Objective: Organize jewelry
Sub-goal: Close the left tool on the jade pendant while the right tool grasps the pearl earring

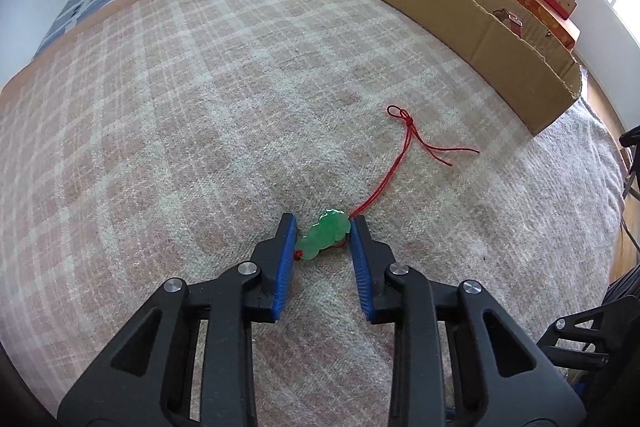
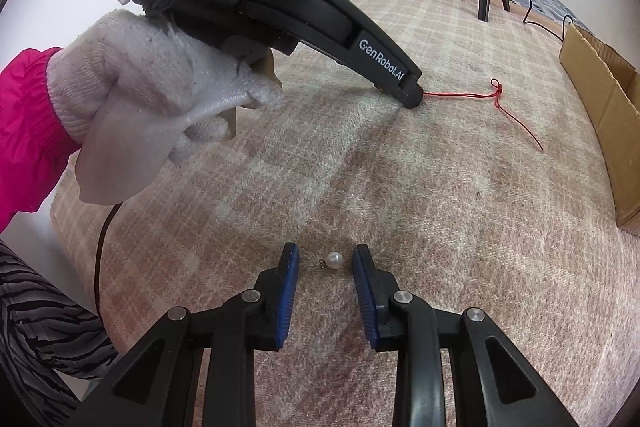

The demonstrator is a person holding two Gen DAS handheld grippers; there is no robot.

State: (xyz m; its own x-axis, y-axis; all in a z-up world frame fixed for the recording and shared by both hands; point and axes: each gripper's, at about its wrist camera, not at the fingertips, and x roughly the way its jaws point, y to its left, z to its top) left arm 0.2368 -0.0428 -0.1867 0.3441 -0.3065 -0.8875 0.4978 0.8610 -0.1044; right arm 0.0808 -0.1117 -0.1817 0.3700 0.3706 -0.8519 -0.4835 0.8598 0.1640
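One green pendant [image 1: 323, 234] lies on the plaid blanket [image 1: 200, 107] between the blue pads of our left gripper [image 1: 323, 227], which touch and clamp its ends; its long axis runs 8 to 2 o'clock, its single red cord [image 1: 404, 143] trailing toward 2. One pearl earring [image 2: 333, 261], post toward 9, lies untouched between our right gripper [image 2: 325, 259]'s parted pads. One cardboard box [image 1: 480, 31] at 2.
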